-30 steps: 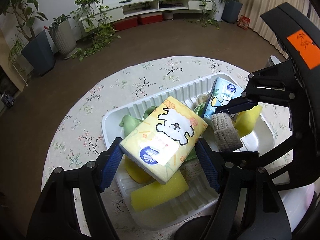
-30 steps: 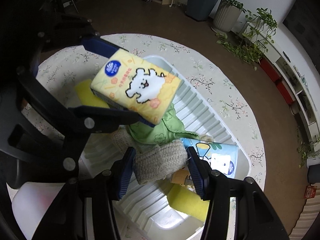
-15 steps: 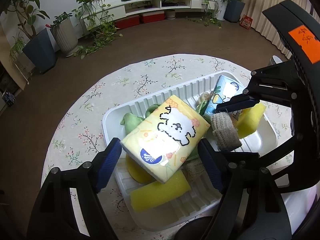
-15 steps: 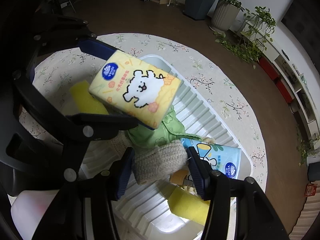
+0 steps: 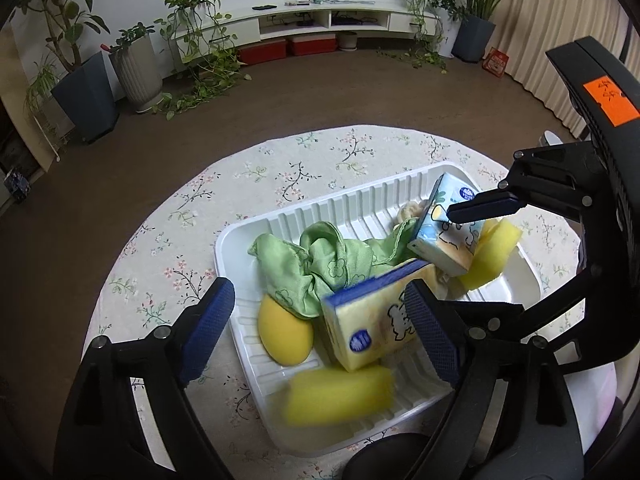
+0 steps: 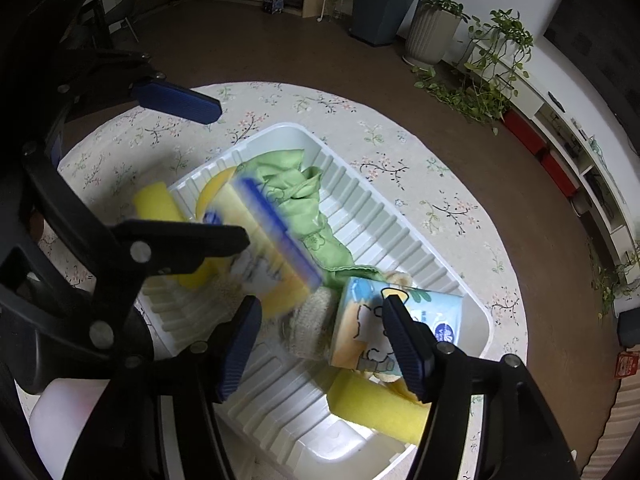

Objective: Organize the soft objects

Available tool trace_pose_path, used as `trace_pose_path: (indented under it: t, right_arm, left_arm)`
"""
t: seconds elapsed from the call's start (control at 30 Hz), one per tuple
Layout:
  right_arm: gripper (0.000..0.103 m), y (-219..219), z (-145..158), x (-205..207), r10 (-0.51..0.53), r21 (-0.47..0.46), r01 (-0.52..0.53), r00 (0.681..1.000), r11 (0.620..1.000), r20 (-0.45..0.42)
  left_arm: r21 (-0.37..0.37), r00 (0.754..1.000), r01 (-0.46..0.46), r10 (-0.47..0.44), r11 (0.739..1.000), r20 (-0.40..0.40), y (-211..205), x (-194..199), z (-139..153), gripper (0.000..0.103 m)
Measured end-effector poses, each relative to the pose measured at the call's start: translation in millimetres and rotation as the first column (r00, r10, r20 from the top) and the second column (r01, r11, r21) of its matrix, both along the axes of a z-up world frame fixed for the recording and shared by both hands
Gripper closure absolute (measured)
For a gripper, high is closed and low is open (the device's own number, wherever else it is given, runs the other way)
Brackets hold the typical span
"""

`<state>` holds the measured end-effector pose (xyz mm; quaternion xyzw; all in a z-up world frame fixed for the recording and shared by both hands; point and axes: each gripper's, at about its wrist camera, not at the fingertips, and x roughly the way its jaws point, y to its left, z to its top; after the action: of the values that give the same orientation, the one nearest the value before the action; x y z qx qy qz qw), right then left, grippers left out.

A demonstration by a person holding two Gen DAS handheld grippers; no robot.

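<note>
A white ribbed tray on the round floral table holds soft things. The yellow tissue pack lies tilted and blurred in the tray, free of both grippers. My left gripper is open above it, blue pads wide apart. My right gripper is open too, over the knitted beige piece and the blue tissue pack. A green cloth, a yellow round sponge and yellow foam blocks lie in the tray.
The floral tablecloth ends in a round edge all about, with brown floor beyond. A white object sits near the table's edge by the right gripper. Potted plants and a low white shelf stand far off.
My left gripper opened and the yellow tissue pack dropped into the tray. My right gripper opened and let go of the knitted beige piece, which now lies in the tray.
</note>
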<state>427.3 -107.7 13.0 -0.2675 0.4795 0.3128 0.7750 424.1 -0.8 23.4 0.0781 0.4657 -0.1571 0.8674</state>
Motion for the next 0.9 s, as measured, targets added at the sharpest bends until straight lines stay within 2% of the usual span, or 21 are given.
trace_pose_path:
  t: [0.2,0.43,0.57,0.73,0.9]
  right_arm:
    - [0.037,-5.7,9.4,-0.6,-0.022,0.02,0.022,1.0,1.0,0.018]
    - [0.029,-31.2,34.0,-0.8,-0.112,0.101,0.106,0.992,0.989,0.053]
    - [0.021,-57.3,54.6,-9.4,-0.199,0.178,0.183,0.977,0.967,0.072]
    - [0.011,-92.3,79.6,-37.4,-0.301,0.271,0.262,0.947,0.926,0.115]
    - [0.005,-120.9,94.2,-84.0,-0.41,0.355,0.337,0.899,0.872,0.156]
  left_arm:
    - [-0.014,0.999,-0.016,0.016,1.0,0.043,4.0,-10.8,8.5,0.016]
    - [0.007,0.977,-0.136,0.133,0.991,0.166,16.5,-46.7,31.3,0.008]
    - [0.044,0.952,-0.203,0.186,0.978,0.244,21.8,-73.5,47.9,0.007]
    - [0.012,0.923,-0.251,0.236,0.968,0.303,26.4,-116.2,69.0,0.007]
    - [-0.003,0.907,-0.253,0.238,0.968,0.348,18.0,-163.1,84.8,0.007]
